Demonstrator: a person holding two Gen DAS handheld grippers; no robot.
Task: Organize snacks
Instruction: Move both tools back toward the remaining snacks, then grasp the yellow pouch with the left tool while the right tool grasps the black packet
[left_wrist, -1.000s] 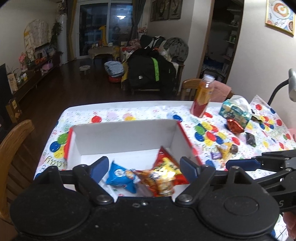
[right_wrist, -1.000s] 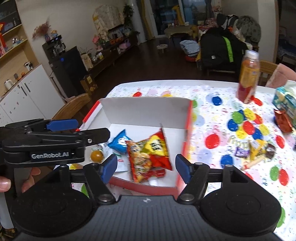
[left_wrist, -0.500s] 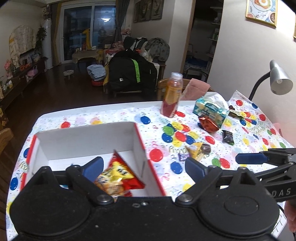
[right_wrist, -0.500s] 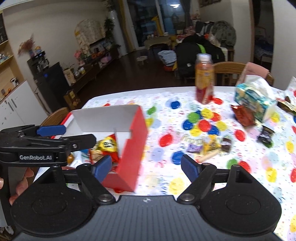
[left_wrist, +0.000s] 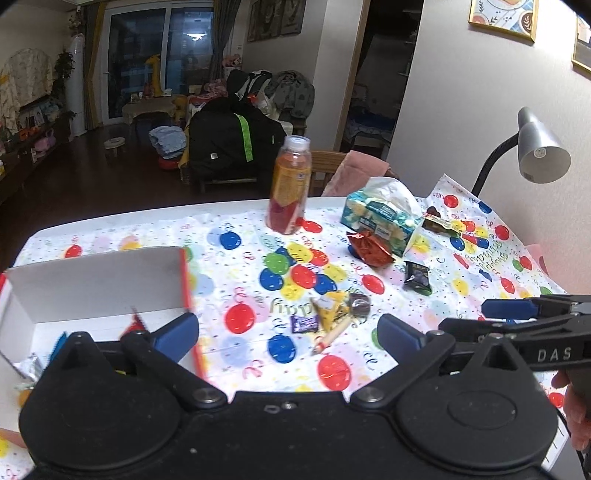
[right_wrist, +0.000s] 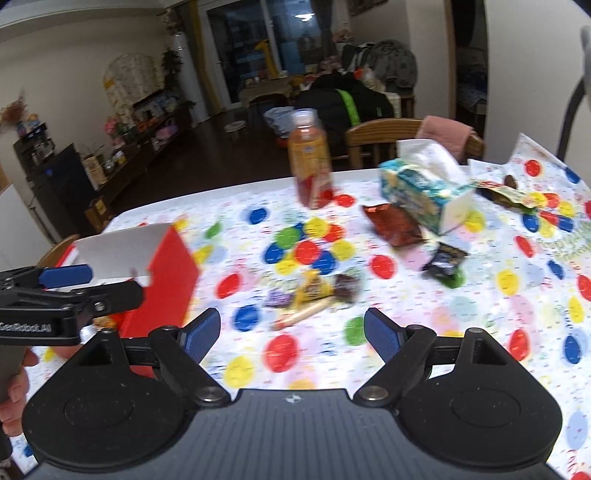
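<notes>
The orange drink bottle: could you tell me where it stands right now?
In both wrist views the orange drink bottle stands upright near the table's far edge, just left of the tissue pack.

Black tongs (left_wrist: 286, 332) with blue pads (right_wrist: 380, 334), silver screws and white "DAS" lettering

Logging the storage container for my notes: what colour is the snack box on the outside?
Red outside, white inside; the box shows it best in the right wrist view.
</notes>
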